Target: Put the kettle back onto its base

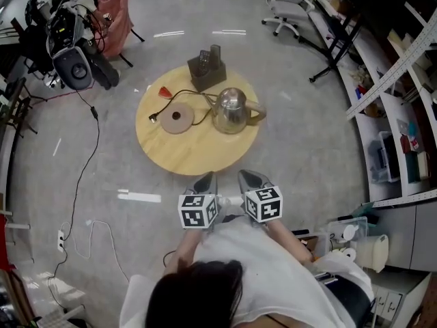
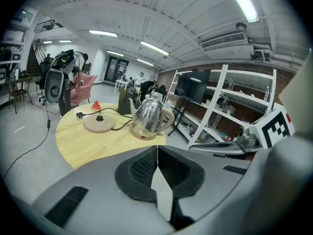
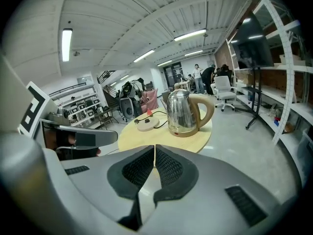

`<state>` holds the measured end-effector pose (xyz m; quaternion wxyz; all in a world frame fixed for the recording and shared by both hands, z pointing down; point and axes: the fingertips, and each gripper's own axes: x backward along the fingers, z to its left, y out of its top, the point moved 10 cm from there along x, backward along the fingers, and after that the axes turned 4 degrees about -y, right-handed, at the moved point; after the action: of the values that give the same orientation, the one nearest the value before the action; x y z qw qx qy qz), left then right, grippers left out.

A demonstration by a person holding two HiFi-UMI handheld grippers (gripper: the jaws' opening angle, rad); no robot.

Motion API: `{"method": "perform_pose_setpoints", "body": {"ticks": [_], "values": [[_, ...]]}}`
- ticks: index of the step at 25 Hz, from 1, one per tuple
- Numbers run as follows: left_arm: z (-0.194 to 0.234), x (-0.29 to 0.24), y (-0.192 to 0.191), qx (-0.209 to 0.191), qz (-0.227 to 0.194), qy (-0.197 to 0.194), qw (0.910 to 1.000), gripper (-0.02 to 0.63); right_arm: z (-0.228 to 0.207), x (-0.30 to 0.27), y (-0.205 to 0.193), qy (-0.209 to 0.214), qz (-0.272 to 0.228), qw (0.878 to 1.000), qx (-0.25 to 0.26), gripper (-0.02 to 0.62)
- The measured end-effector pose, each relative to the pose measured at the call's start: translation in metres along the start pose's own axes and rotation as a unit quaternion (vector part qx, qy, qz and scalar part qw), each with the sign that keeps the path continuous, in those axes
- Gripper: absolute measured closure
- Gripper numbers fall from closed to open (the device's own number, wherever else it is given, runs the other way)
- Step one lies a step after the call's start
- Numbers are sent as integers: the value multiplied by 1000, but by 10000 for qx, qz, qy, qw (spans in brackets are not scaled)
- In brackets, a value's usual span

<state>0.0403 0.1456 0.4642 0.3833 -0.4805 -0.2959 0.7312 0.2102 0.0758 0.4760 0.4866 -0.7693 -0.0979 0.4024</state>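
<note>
A steel kettle (image 1: 231,110) with a tan handle stands on the right half of a round wooden table (image 1: 191,156). Its tan disc base (image 1: 177,118) lies to the kettle's left, apart from it, with a black cord running off. My left gripper (image 1: 207,178) and right gripper (image 1: 247,176) hover side by side just short of the table's near edge, both shut and empty. The left gripper view has the kettle (image 2: 148,117) right of the base (image 2: 99,123), beyond the closed gripper (image 2: 157,148). In the right gripper view the kettle (image 3: 182,112) stands ahead of the closed gripper (image 3: 155,148).
A dark box (image 1: 207,70) and a small red piece (image 1: 164,91) sit at the table's far side. Camera gear (image 1: 68,46) and floor cables (image 1: 89,156) lie to the left. An office chair (image 1: 287,5) and shelving (image 1: 403,101) stand on the right.
</note>
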Motion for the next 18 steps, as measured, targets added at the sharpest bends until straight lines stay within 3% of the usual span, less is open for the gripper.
{"method": "perform_pose_setpoints", "body": {"ticks": [8, 18], "values": [[-14, -36, 9, 22, -55, 31, 10000, 578, -44, -12, 10, 47, 28, 10000, -31, 566], [-26, -45, 12, 90, -8, 216, 9997, 578, -62, -15, 12, 286, 58, 9994, -174, 566]]}}
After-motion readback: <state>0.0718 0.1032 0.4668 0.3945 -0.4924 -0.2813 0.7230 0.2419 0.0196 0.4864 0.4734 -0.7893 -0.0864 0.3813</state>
